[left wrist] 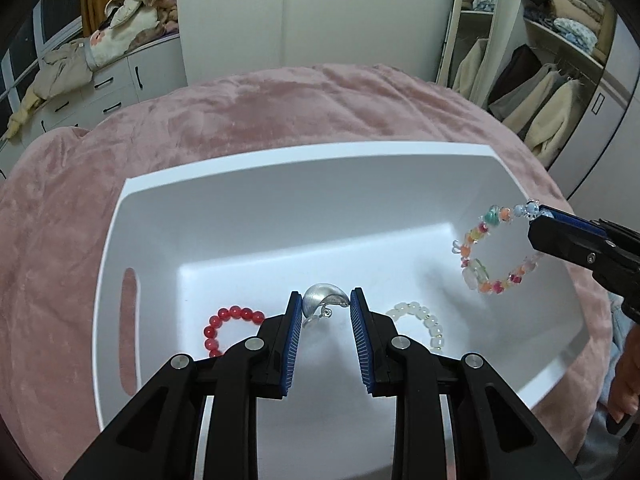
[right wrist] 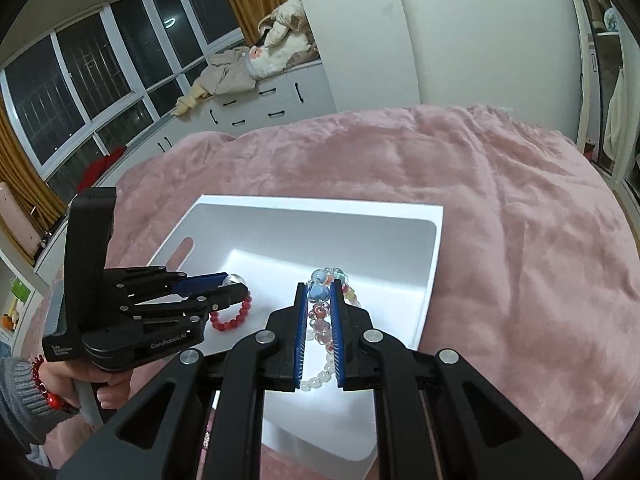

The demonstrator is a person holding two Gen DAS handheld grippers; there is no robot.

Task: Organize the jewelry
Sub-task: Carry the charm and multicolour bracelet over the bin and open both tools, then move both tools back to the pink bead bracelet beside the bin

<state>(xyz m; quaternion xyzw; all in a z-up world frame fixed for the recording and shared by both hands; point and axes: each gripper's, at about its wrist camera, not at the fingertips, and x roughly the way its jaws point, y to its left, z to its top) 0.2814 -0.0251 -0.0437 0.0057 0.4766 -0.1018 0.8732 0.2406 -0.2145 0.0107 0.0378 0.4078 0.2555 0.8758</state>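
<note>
A white bin (left wrist: 280,152) (right wrist: 436,248) sits on a pink blanket. On its floor lie a red bead bracelet (left wrist: 224,322) (right wrist: 236,318), a silver earring (left wrist: 324,300) and a white bead bracelet (left wrist: 424,320) (right wrist: 320,376). My left gripper (left wrist: 325,302) (right wrist: 236,286) is open inside the bin, with the silver earring between its fingertips. My right gripper (right wrist: 323,290) (left wrist: 540,216) is shut on a multicolored bead bracelet (left wrist: 488,252) (right wrist: 326,280), which hangs over the bin's right side.
The pink blanket (left wrist: 280,104) (right wrist: 520,220) covers the bed around the bin. White drawers with piled clothes (right wrist: 256,64) stand behind, and an open wardrobe (left wrist: 560,80) is at the right.
</note>
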